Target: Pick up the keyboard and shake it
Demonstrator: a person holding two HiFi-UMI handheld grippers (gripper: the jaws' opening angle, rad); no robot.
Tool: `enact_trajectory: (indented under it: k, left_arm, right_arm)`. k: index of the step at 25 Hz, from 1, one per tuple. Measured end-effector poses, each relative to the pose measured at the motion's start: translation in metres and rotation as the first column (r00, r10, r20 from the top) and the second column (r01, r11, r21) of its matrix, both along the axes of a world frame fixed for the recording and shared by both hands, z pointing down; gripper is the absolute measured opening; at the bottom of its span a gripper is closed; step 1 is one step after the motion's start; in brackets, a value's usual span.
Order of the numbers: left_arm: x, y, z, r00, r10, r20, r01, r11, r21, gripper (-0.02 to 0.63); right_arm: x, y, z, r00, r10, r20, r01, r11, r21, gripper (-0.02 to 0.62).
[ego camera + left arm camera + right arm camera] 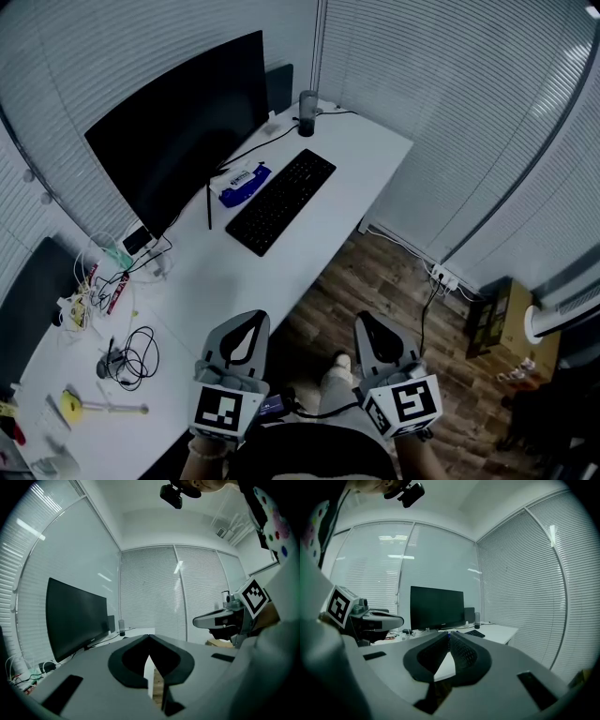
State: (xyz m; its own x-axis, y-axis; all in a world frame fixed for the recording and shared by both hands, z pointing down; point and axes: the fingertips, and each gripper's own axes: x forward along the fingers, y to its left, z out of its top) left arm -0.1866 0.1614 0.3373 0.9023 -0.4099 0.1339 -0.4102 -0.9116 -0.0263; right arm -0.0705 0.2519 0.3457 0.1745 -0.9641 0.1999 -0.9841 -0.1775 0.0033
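On the white bench, a large dark monitor stands along the left side. The black keyboard lies flat and slantwise just right of it, toward the far end. Both the left claw and the right claw are held close to the person, well apart from the keyboard, jaws together with nothing between them.

Hazards noted:
- A long, flat keyboard offers little edge to grip. A shallow pinch, or a grip at one end only, is likely to tilt or slip once shaken.
- Shaking close to the monitor risks striking it.
- A blue packet lies just beside the keyboard's left edge, and a dark cup stands near its far end. Either could be swept or toppled on approach.
- Whether the keyboard is wired cannot be told. If so, the lift could snag.
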Motion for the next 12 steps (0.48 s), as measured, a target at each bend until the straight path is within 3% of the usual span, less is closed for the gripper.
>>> enact_trajectory:
  k: [4, 12]
  left_arm:
    - [0.009, -0.009, 0.002, 1.000, -0.014, 0.001, 0.014, 1.000, 0.001, 0.017]
    - [0.048, -0.038, 0.007, 0.997, -0.076, 0.014, 0.076, 0.997, -0.009, 0.017]
  right_arm:
    - [0.014, -0.006, 0.004, 1.000, 0.014, 0.022, -0.014, 1.000, 0.002, 0.041]
    - [0.062, -0.042, 0.008, 0.999, -0.046, 0.021, 0.046, 0.999, 0.001, 0.043]
